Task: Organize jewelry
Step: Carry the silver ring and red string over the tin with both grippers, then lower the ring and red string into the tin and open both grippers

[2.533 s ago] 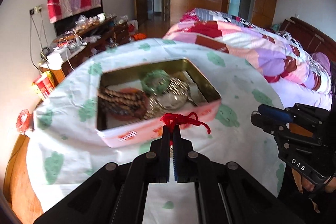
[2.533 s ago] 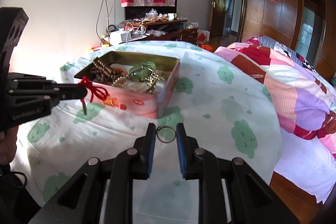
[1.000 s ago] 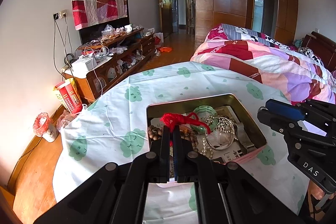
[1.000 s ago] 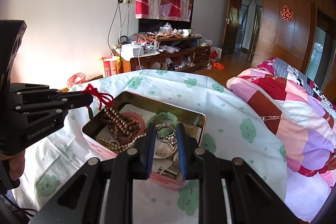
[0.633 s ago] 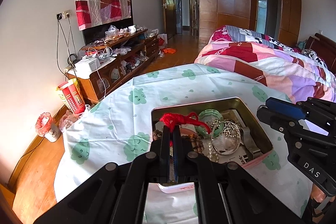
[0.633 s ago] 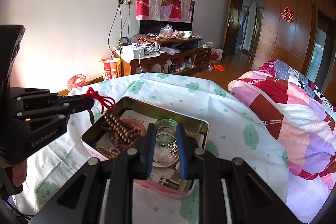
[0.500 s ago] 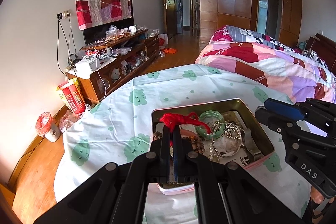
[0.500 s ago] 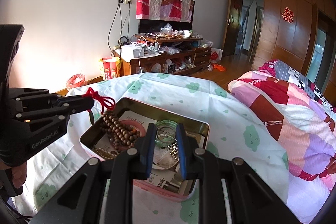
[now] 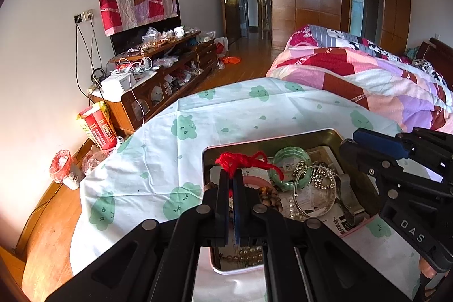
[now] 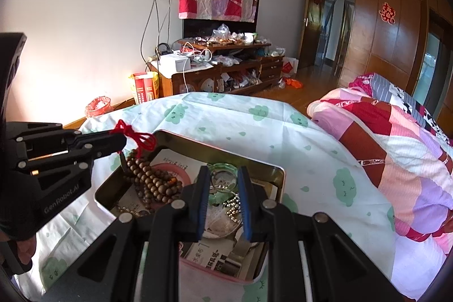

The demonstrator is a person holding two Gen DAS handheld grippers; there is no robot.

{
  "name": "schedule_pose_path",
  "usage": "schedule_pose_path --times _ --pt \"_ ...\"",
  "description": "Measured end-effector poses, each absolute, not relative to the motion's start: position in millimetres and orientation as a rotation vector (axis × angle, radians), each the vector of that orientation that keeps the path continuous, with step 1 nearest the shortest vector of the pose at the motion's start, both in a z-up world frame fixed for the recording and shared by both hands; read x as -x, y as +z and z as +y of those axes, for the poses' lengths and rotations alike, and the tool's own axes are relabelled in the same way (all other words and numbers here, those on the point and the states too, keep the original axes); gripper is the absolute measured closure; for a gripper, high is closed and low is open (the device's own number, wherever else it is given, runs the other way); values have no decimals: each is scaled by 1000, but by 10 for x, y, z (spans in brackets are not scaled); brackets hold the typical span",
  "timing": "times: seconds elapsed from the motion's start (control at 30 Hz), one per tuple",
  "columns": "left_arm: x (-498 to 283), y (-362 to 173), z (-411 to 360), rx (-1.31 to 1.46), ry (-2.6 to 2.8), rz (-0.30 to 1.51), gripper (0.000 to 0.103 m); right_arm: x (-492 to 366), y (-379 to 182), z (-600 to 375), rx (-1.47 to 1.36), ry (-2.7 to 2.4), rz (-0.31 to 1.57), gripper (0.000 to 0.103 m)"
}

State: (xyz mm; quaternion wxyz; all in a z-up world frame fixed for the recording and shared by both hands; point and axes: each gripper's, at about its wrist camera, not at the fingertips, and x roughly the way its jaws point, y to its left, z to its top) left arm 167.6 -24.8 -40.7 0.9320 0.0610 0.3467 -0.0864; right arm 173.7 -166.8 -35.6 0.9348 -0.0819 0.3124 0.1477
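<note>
one tin (image 9: 337, 133), two grippers (image 9: 232, 183) (image 10: 223, 183), one jade bangle (image 9: 288, 166)

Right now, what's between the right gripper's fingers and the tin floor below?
In the right wrist view, the right gripper is over the tin, with a small metal ring between its fingers, above the green bangle.

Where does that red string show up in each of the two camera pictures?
Left wrist view: the red string sits at centre, pinched at the left gripper tips, above the tin.
Right wrist view: the red string is at left, at that gripper's tips.
Shared landmark: the green bangle in the tin.
</note>
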Motion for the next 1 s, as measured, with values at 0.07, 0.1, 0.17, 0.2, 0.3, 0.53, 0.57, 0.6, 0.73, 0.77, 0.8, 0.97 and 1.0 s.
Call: schedule_pose_path --times 0.07,0.1,0.17,0.2,0.3,0.53,0.57,0.6,0.73,0.77,0.8,0.97,1.0 --pt "-1709 -439 -268 -132 -179 723 102 -1775 -381 -1669 166 299 650 81" --pt "-1725 -456 -286 -138 -180 729 102 -1805 -395 -1669 166 297 658 81" --pt "-1752 -493 -303 -146 -185 745 102 -1839 -418 -1669 165 294 669 81" --pt "-1766 -515 -316 -150 -189 758 102 -1859 -431 -1671 164 293 676 81" --pt "-1781 -549 -337 -153 -193 770 102 -1906 -466 -1664 158 293 698 81" --pt "-1796 -622 -374 -180 -210 806 102 -1953 -543 -1619 163 301 737 81" --pt "-1793 -628 -373 -183 -211 810 102 -1958 -550 -1614 162 303 743 81" --pt "-1793 -635 -375 -186 -213 814 102 -1961 -556 -1611 159 305 747 81" --pt "-1793 -682 -395 -202 -220 834 102 -1980 -580 -1588 164 309 767 81" --pt "-1794 -697 -400 -206 -219 838 102 -1981 -590 -1579 164 310 772 81" --pt "-1798 -711 -403 -206 -219 843 102 -1984 -606 -1571 166 311 780 81" --pt "-1806 -758 -444 -226 -221 860 102 -2002 -684 -1556 168 315 808 80" --pt "-1812 -762 -449 -229 -221 864 102 -2009 -695 -1562 165 316 814 80"
